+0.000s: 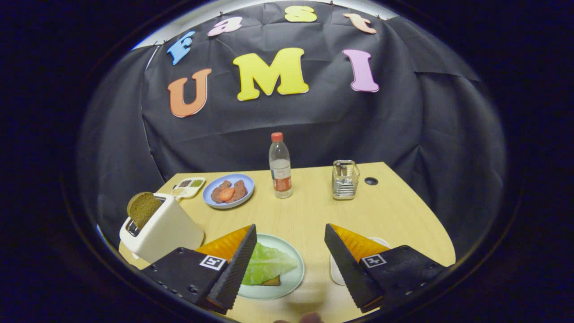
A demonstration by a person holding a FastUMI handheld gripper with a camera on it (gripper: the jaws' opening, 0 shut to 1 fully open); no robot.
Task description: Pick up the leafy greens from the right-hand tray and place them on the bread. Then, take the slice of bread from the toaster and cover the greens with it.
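With fingers spread wide and holding nothing, the gripper [290, 251] hangs over the table [385, 211]. Greens [267, 264] lie on bread [272, 281] on the green plate [293, 280], beside the left finger. Second slice [142, 208] stands in the toaster [163, 231], left. White tray [334, 269] sits behind the right finger.

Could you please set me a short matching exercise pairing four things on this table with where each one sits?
1. leafy greens
2. dark bread slice
3. strawberry piece
4. water bottle

A. in the toaster
B. on the blue plate
C. left of the metal caddy
D. on bread on the green plate

Pairs: 1-D, 2-A, 3-B, 4-C. The gripper is open, holding nothing.
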